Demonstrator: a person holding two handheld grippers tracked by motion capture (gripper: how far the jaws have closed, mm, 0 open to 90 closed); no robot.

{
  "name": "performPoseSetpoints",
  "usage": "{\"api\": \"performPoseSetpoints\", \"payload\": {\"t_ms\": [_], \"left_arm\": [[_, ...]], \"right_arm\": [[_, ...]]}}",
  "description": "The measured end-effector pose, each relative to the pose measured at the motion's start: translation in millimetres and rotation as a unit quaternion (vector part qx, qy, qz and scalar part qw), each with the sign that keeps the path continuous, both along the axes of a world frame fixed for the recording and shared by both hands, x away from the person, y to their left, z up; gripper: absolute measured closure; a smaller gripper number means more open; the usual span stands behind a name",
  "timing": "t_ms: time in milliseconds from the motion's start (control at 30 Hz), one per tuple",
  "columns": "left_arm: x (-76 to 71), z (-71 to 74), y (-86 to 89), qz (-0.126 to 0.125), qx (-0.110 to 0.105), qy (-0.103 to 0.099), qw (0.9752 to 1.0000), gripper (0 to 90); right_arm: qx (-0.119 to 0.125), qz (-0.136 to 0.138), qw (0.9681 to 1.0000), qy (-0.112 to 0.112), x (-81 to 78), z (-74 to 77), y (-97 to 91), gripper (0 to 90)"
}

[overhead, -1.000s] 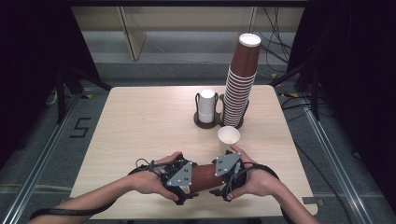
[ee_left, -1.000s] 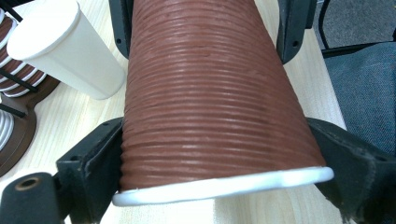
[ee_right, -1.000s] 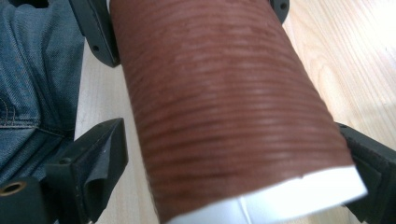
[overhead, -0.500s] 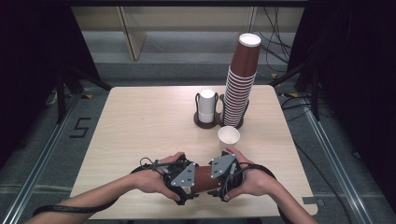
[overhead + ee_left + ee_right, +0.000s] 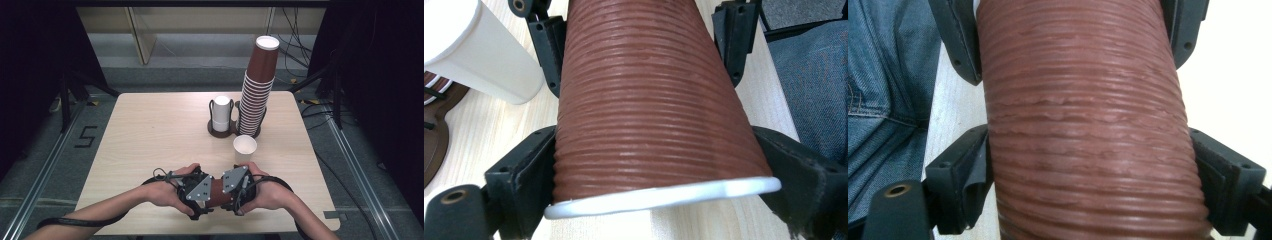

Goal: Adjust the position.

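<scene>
A brown ribbed paper cup (image 5: 218, 193) lies level between my two grippers near the table's front edge. My left gripper (image 5: 199, 196) is shut on its wide end. In the left gripper view both pads press the brown cup (image 5: 649, 100) and its white rim (image 5: 659, 196) is squashed flat. My right gripper (image 5: 234, 189) holds the narrower end. Its jaws have just been closing with the cup between them, and in the right gripper view both pads touch the ribbed wall (image 5: 1088, 125).
An upright white cup (image 5: 244, 148) stands just beyond my right hand. Behind it, a dark holder (image 5: 220, 132) carries white cups (image 5: 221, 114), beside a tall stack of brown cups (image 5: 257, 90). The wooden table (image 5: 150, 130) is bare on its left half.
The right hand has crept slightly leftward along the brown cup toward the left hand. The left hand and everything else on the table stay as they were.
</scene>
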State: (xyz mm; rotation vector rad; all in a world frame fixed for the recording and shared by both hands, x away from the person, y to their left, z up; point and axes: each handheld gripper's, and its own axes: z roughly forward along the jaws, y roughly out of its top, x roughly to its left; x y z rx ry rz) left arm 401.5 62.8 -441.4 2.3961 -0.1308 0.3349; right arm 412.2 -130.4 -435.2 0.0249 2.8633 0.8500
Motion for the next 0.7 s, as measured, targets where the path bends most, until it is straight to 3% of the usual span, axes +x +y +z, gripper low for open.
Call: {"api": "performPoseSetpoints", "payload": {"t_ms": [200,300,333,367,500,567,633,667,700], "left_arm": [[-0.8,-0.6,-0.7,-0.002,0.002,0.001,1.0,10.3],[-0.6,-0.7,-0.9,-0.002,0.002,0.003,1.0,10.3],[0.0,-0.3,-1.0,-0.004,0.005,0.008,0.9999,10.3],[0.7,0.4,-0.9,-0.008,0.012,0.004,0.9999,10.3],[1.9,-0.1,-1.1,-0.007,0.011,0.008,0.9999,8.5],[3.0,-0.4,-1.2,0.001,0.006,0.012,0.9999,6.2],[5.2,-0.7,0.3,0.007,0.0,0.008,0.9999,1.6],[5.5,-1.0,1.0,0.013,-0.007,0.008,0.9999,0.0],[6.1,-0.8,2.1,0.015,-0.011,0.009,0.9998,0.0]], "right_arm": [[-0.008,0.011,0.9999,-0.007,1.0,-0.7,0.5,18.7],[-0.004,0.003,1.0,-0.002,-0.3,-2.0,-0.3,19.1],[-0.004,0.017,0.9998,-0.011,2.0,-1.6,-0.2,19.3],[-0.004,0.007,1.0,0.0,0.4,-2.2,-0.8,19.4],[0.0,0.012,0.9999,-0.002,1.4,-2.5,-1.9,19.3],[0.003,0.023,0.9997,-0.007,2.6,-2.6,-1.9,19.2],[0.006,0.016,0.9998,-0.009,1.9,-3.2,-3.7,19.2],[0.008,0.0,1.0,-0.002,-0.1,-4.0,-5.8,19.2],[0.008,0.009,0.9999,-0.007,1.6,-4.4,-6.7,19.3]]}}
